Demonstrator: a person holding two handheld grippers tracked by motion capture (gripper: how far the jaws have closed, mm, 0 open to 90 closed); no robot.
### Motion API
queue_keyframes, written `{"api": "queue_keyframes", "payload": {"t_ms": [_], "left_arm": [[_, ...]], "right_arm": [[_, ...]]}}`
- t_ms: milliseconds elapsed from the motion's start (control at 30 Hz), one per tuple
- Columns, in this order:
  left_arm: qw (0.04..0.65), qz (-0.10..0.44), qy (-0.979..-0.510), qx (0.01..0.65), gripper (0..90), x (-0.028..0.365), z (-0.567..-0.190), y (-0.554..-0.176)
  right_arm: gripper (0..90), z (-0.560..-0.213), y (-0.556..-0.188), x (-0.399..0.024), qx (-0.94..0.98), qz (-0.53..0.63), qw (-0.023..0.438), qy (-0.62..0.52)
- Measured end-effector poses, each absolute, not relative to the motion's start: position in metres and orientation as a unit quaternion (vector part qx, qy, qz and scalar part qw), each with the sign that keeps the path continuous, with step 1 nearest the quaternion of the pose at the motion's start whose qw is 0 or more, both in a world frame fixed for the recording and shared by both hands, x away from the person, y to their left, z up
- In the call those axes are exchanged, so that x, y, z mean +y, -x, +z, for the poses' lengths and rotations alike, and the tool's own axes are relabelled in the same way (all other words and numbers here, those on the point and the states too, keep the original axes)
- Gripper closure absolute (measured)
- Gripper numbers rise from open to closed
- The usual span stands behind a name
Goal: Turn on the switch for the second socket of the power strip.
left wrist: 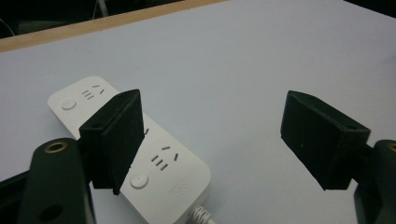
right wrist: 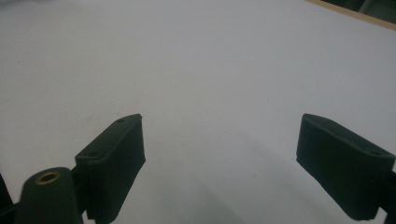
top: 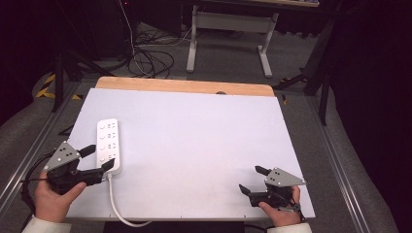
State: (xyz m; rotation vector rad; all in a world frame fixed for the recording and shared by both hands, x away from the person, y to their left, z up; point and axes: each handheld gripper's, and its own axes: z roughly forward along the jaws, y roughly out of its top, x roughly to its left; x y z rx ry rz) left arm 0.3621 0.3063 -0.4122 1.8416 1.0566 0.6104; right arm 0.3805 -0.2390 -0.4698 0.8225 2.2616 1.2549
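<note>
Nearest you, your right gripper (top: 252, 179) hovers low over the near right corner of the bench (top: 204, 141), its jaws spread wide and holding nothing. In the right gripper view there is bare white surface between the jaws, so this hand looks parked out of the way, probably waiting for a job.

Your left gripper (top: 99, 158) sits at the near left, jaws also wide apart and empty. It is angled toward the near end of the power strip (top: 108, 145), with one jaw over the strip's body in the left gripper view and the other out over open bench. That pose reads as lining up on the strip, though whether to grasp it or press something I cannot tell.

The power strip lies flat along the left side, running from near to far. It is white, with rounded corners, rows of socket slots and round buttons beside them. Its white cord (top: 115, 204) leaves the near end and curls off the bench's near edge.

Beyond, the bench's wooden far edge (top: 184, 86) shows.
</note>
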Motion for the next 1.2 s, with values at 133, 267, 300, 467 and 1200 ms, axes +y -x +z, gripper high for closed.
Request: {"api": "queue_keyframes", "payload": {"t_ms": [133, 267, 300, 467, 1200], "left_arm": [[0.450, 0.246, -0.744, 0.428, 22.0, 0.306, -0.410, -0.368], [0.450, 0.245, -0.743, 0.430, 22.0, 0.307, -0.408, -0.372], [0.448, 0.247, -0.744, 0.431, 22.0, 0.307, -0.407, -0.376], [0.448, 0.246, -0.742, 0.434, 22.0, 0.306, -0.407, -0.382], [0.399, 0.245, -0.742, 0.480, 89.8, 0.320, -0.416, -0.415]], "right_arm": [[15.6, -0.470, -0.381, -0.239, 0.814, 0.453, 0.212, -0.295], [15.6, -0.470, -0.381, -0.239, 0.814, 0.452, 0.211, -0.296], [15.6, -0.470, -0.381, -0.239, 0.815, 0.452, 0.211, -0.296], [15.6, -0.470, -0.381, -0.239, 0.814, 0.452, 0.212, -0.296], [15.5, -0.470, -0.381, -0.239, 0.815, 0.452, 0.213, -0.294]]}}
